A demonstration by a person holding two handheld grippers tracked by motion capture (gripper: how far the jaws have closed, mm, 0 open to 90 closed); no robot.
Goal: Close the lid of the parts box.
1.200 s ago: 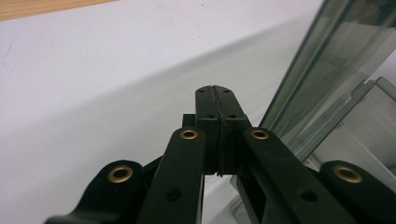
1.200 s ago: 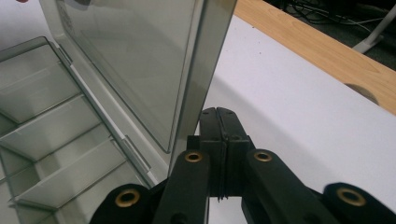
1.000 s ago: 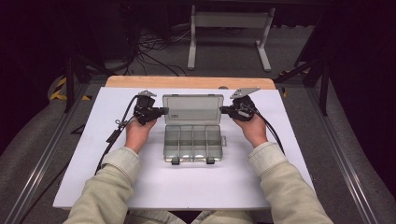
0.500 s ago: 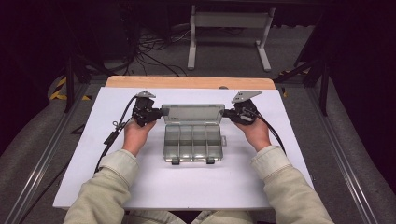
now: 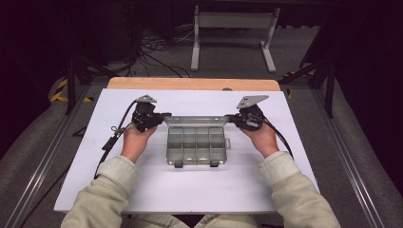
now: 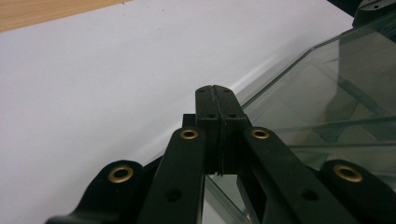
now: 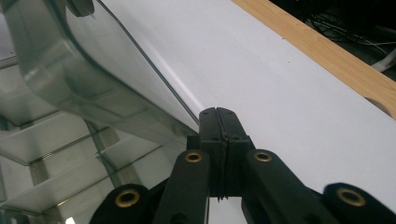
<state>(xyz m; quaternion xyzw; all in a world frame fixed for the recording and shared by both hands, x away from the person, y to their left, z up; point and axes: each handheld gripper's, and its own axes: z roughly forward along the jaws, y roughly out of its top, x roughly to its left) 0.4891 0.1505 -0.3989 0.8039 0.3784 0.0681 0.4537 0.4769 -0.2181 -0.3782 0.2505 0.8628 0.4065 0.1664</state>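
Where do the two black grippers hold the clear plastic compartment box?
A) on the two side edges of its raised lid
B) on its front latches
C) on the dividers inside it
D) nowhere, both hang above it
A: the left gripper and the right gripper each pinch one side edge of the raised clear lid of the clear plastic compartment box.

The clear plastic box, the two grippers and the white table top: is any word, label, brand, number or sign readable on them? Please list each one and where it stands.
No readable text in any view.
Clear plastic box: no label or print visible.
Left gripper and right gripper: black, with brass rivets, no markings visible.
White table top: blank.
Yellow-and-black striped tape on the floor: a pattern, not words.
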